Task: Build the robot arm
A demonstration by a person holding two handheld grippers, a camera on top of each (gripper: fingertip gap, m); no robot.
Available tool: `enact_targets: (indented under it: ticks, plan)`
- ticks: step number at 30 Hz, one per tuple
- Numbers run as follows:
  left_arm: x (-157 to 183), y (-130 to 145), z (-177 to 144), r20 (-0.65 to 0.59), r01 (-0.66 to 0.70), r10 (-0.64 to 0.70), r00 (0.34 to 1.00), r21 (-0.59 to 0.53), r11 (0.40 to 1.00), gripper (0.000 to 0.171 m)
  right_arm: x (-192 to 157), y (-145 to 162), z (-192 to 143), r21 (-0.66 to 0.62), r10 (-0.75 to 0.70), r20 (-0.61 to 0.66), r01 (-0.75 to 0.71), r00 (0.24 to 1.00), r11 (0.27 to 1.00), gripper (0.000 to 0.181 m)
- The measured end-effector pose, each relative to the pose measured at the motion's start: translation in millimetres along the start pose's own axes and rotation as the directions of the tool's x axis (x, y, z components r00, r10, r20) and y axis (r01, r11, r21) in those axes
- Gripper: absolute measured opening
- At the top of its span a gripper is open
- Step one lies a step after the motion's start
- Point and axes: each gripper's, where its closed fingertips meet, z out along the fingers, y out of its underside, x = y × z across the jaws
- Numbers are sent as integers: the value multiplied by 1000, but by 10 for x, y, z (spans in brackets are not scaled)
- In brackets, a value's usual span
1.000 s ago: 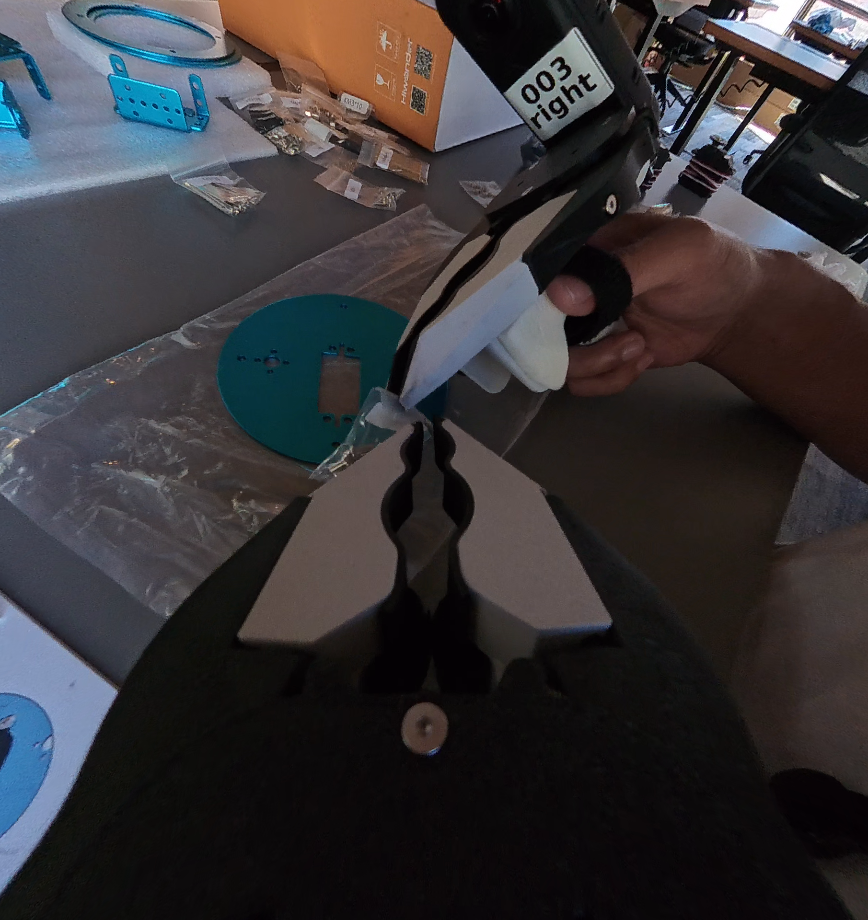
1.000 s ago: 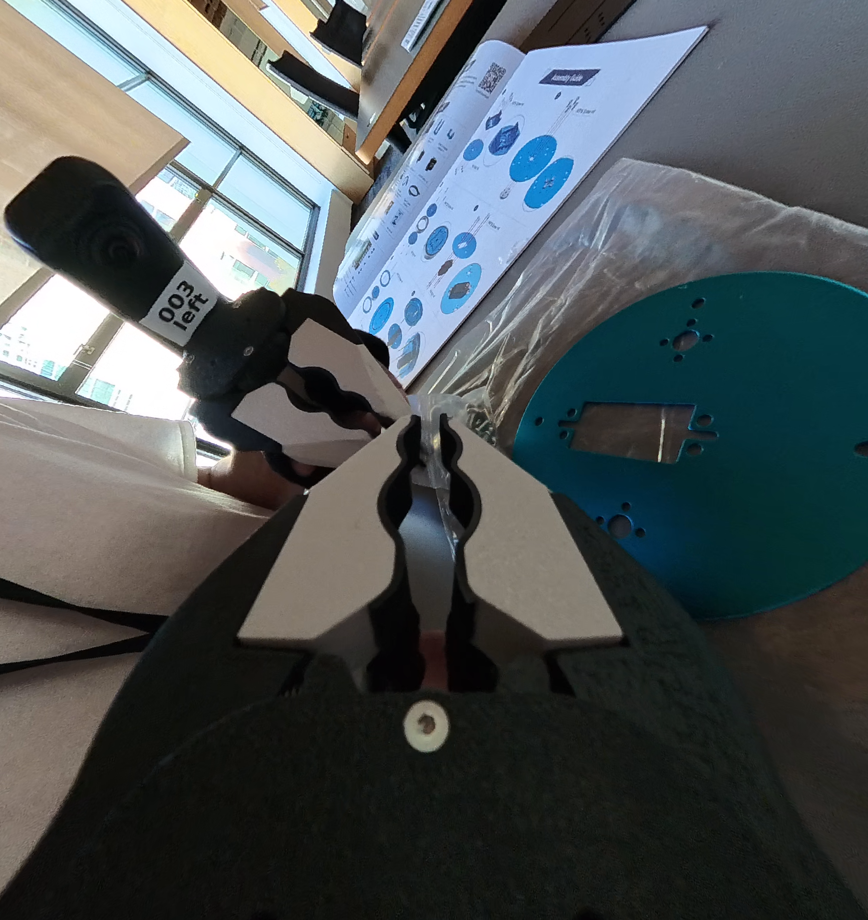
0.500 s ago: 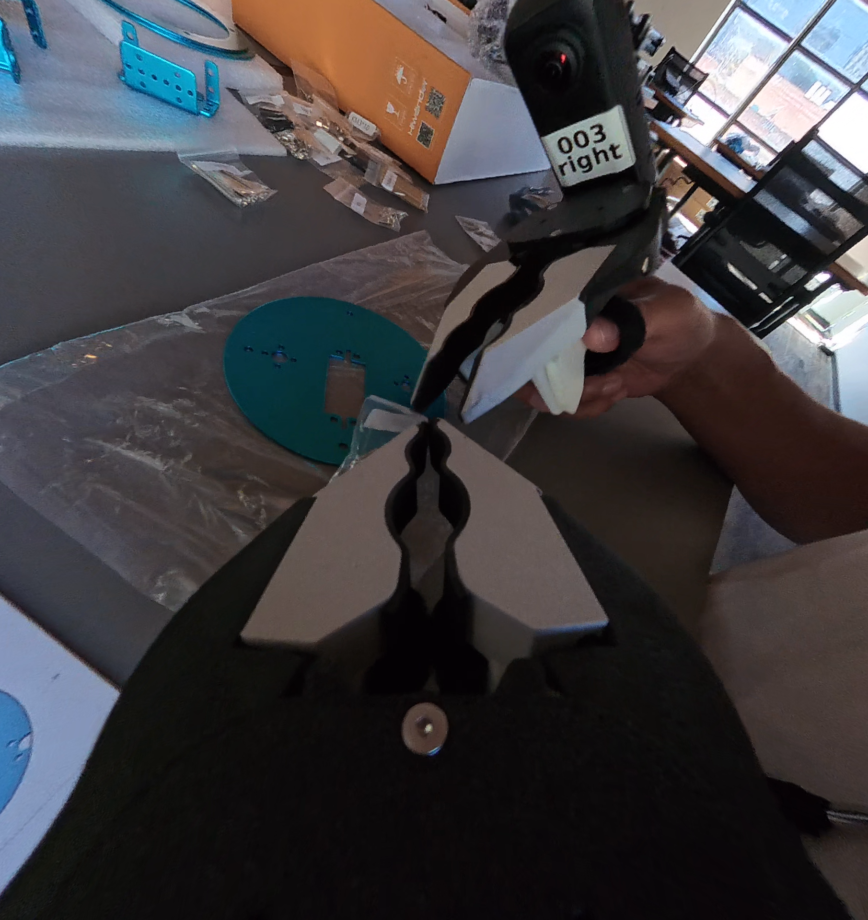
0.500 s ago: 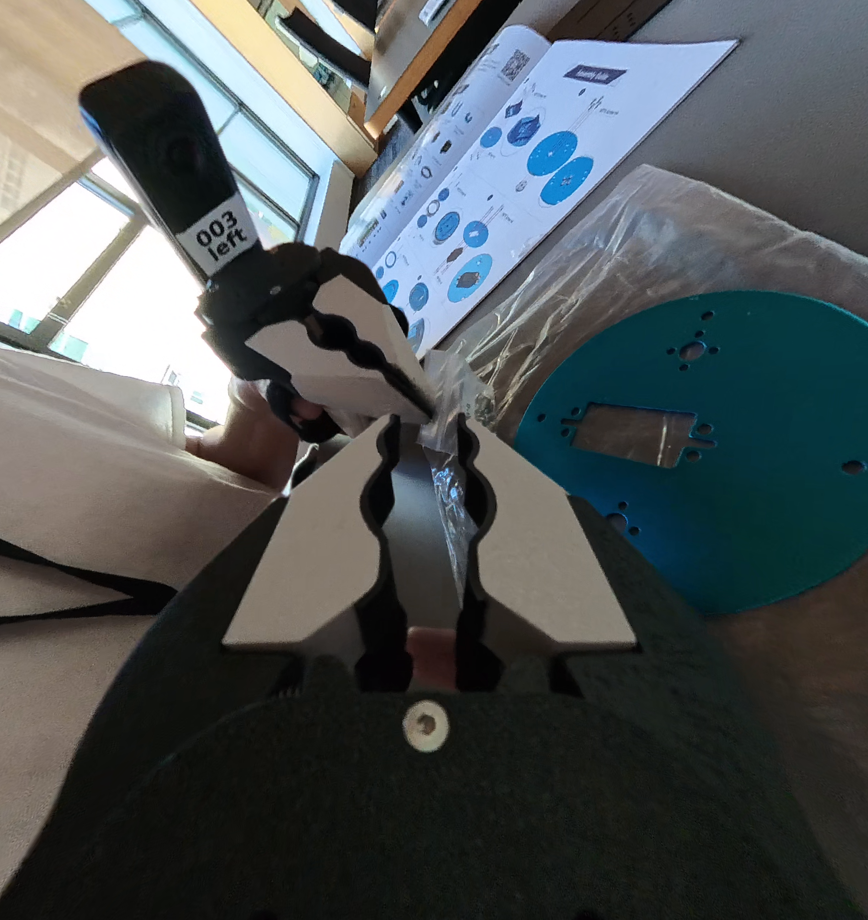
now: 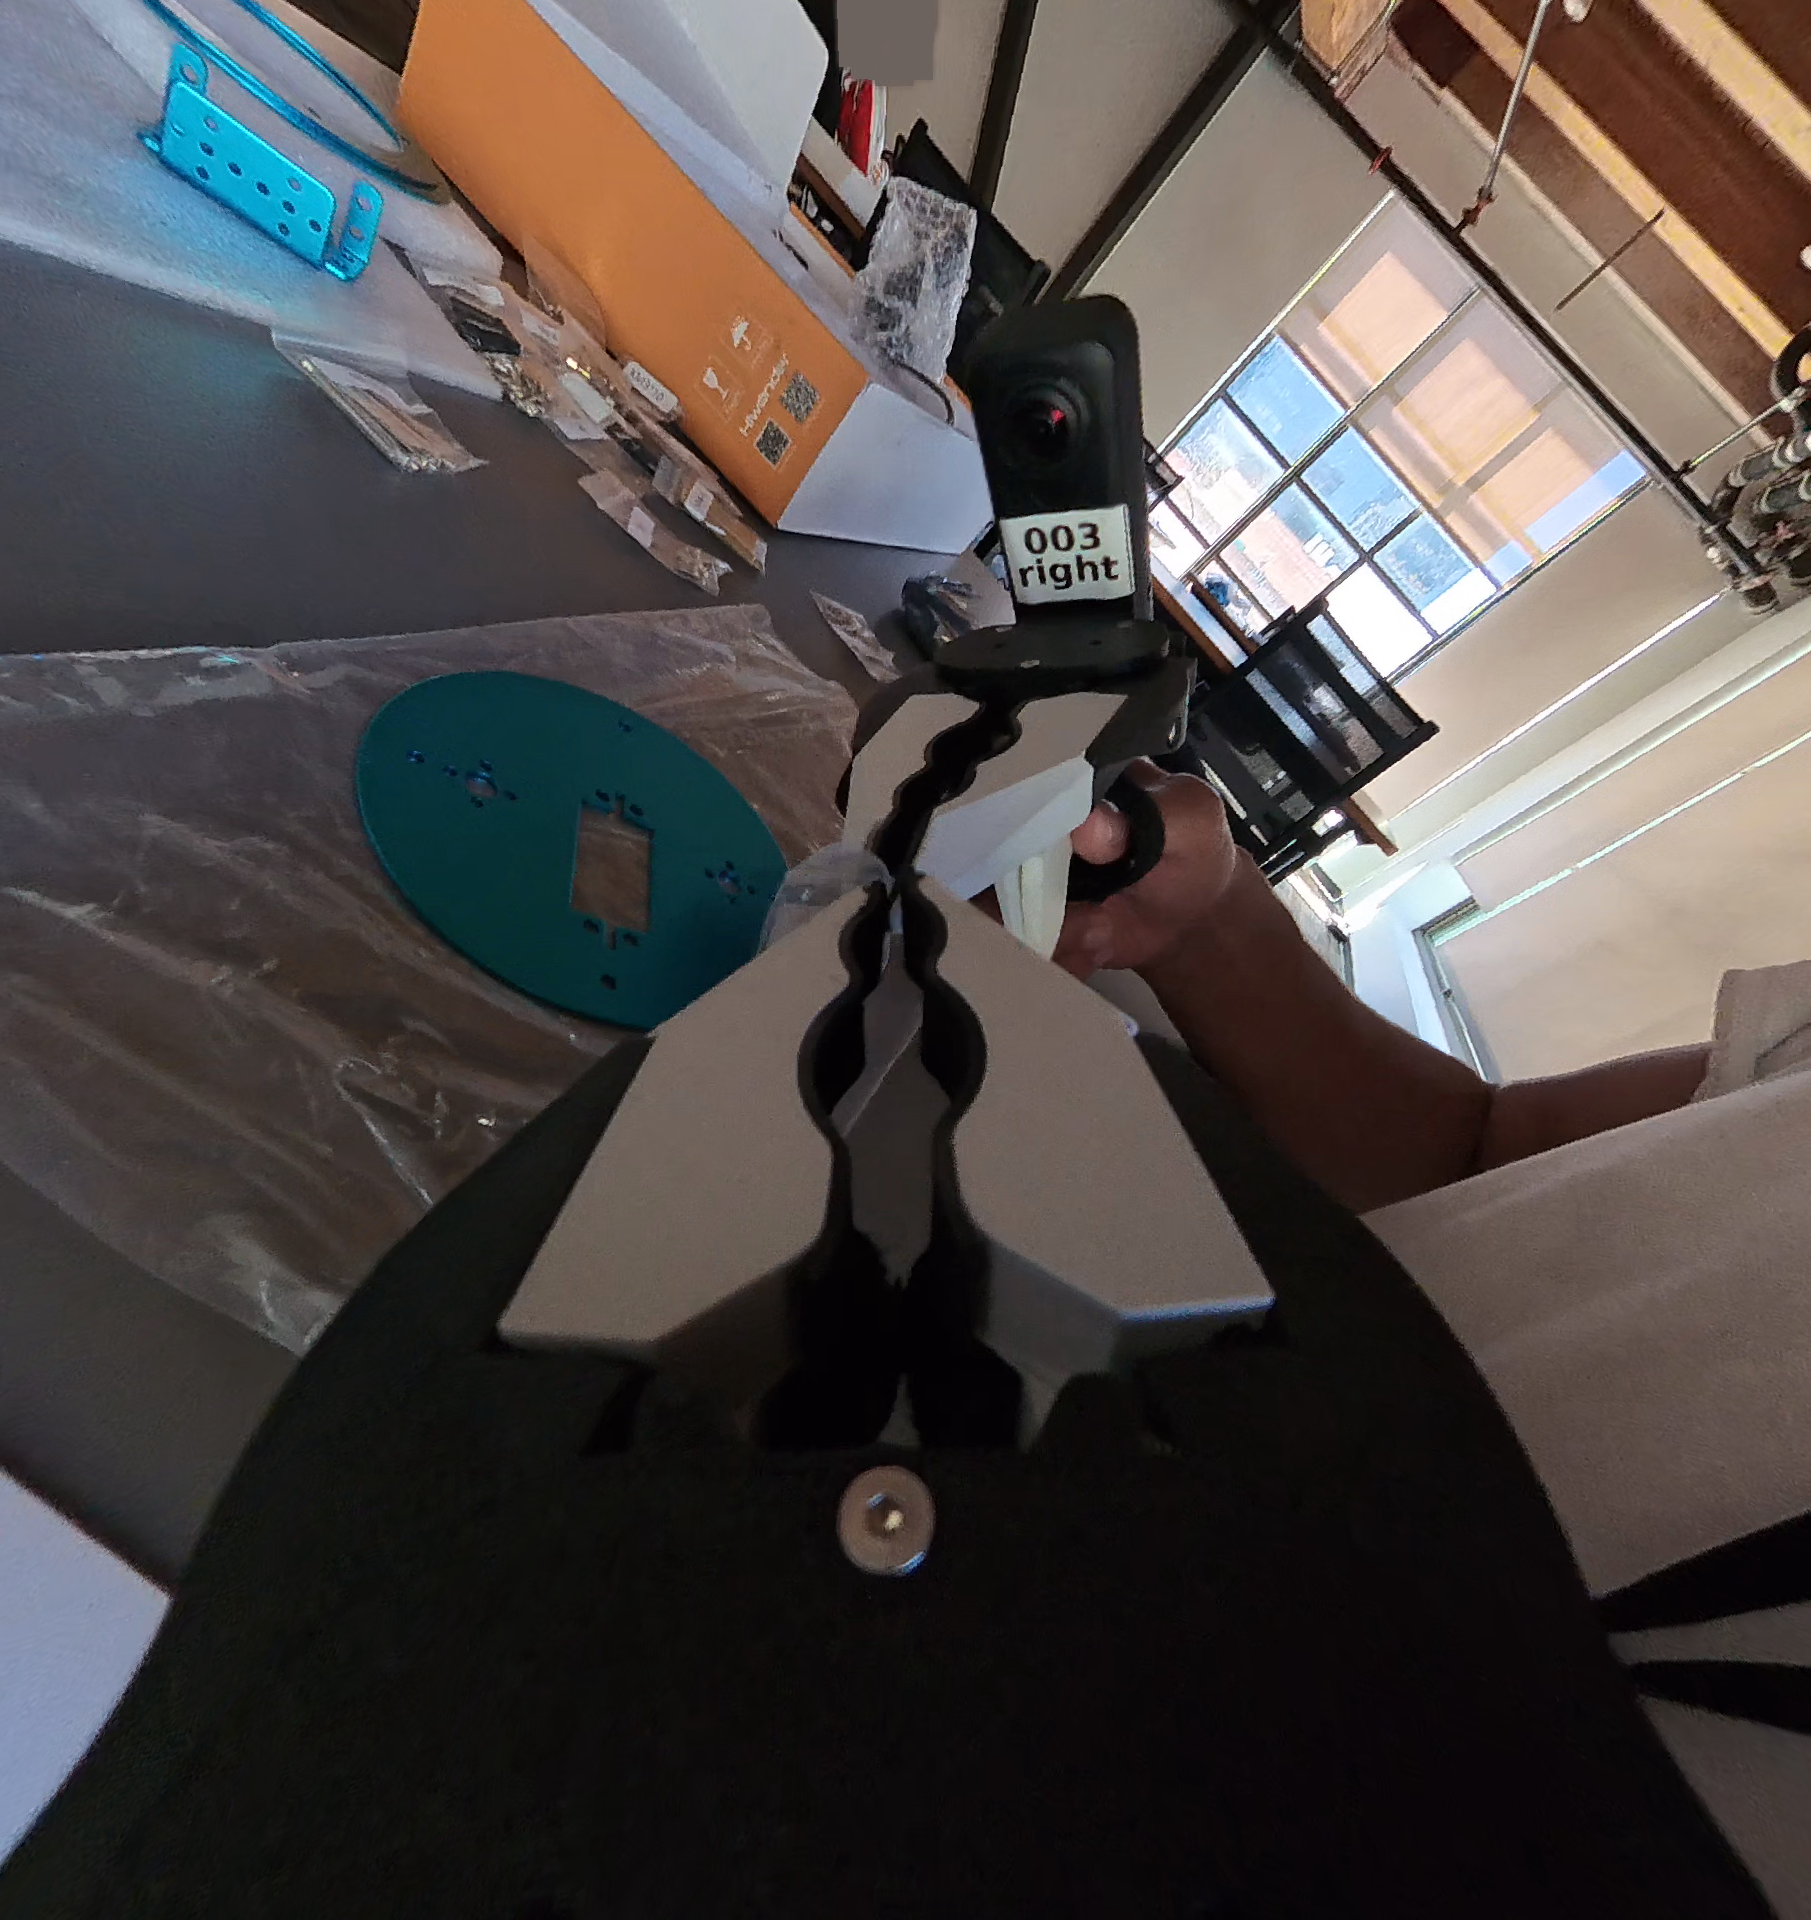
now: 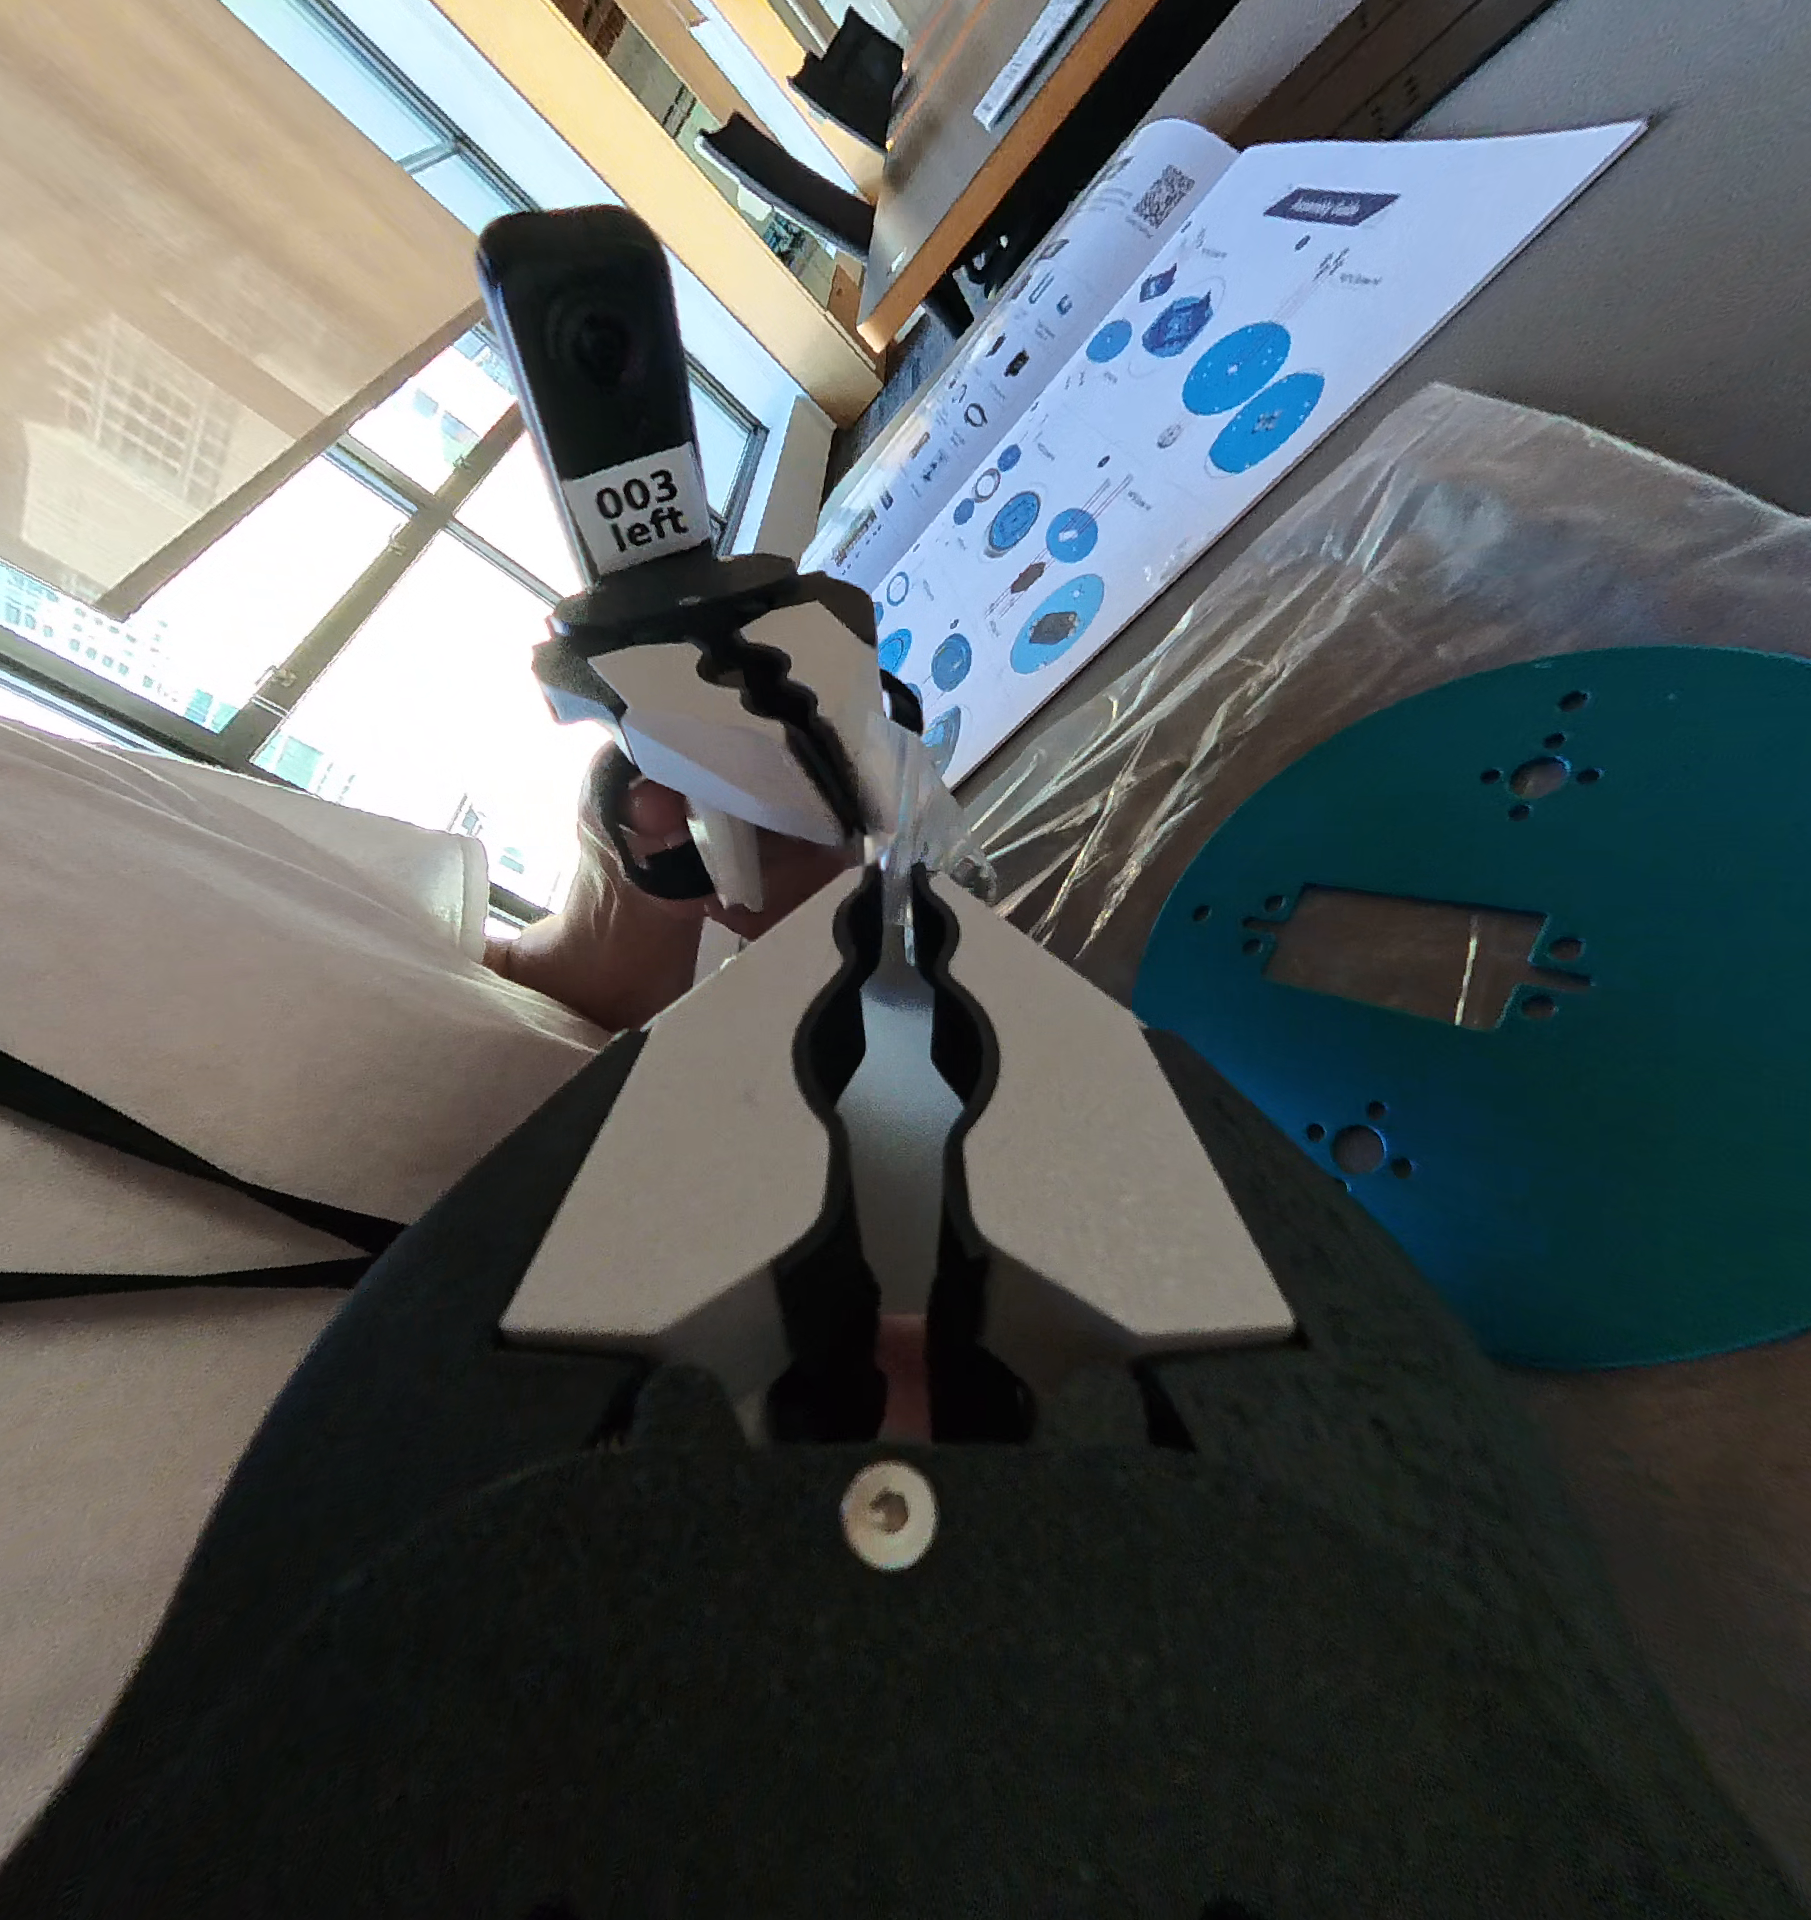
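- Clear plastic, a small bag [image 5: 816, 896], is pinched between my two grippers at the middle of both views; they meet tip to tip above the table [image 5: 132, 499].
- My left gripper [image 5: 893, 902] has its fingers drawn in narrow, clamped on the bag's edge; in the right wrist view it [image 6: 851, 831] shows at centre with its camera stick up and a hand [image 6: 610, 935] behind it.
- My right gripper [image 6: 888, 896] is also nearly closed and grips the bag [image 6: 916, 821] from the other side; in the left wrist view it [image 5: 896, 852] comes down from upper centre, my right hand [image 5: 1150, 883] on its handle.
- Small metal bits show in the bag in the right wrist view; I cannot tell what they are.
- Teal disc [image 5: 568, 831], with a rectangular cutout, lies flat on a clear sheet [image 5: 153, 987] at left of centre.
- Orange box [image 5: 610, 229] sits at the upper left, little packets [image 5: 662, 499] strewn before it, a blue bracket [image 5: 257, 177] farther left.
- White instruction sheet [image 6: 1140, 416] lies in the upper right of the right wrist view, beyond the disc [image 6: 1555, 1039].
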Motion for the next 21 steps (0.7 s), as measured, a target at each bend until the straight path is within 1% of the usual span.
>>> enact_targets:
  ticks: [5, 9, 17, 21]
  plan:
    - [18, -4, -2, -4, 5, -5, 1000, 1, 1000, 5, -65, -24, 19, 10, -15, 18, 15, 1000, 1000, 3]
    - [43, -2, 8, -8, -12, 12, 1000, 8, 1000, 0, -75, -29, 6, 13, -12, 23, 12, 1000, 1000, 3]
    - [209, -111, -36, -80, -36, 42, 996, 75, 996, 0, -253, -108, -48, 54, 38, 148, -46, 988, 998, 2]
    - [253, -158, -71, -78, -66, 74, 994, 99, 993, 0, -259, -126, -63, 62, 41, 154, -51, 987, 997, 1]
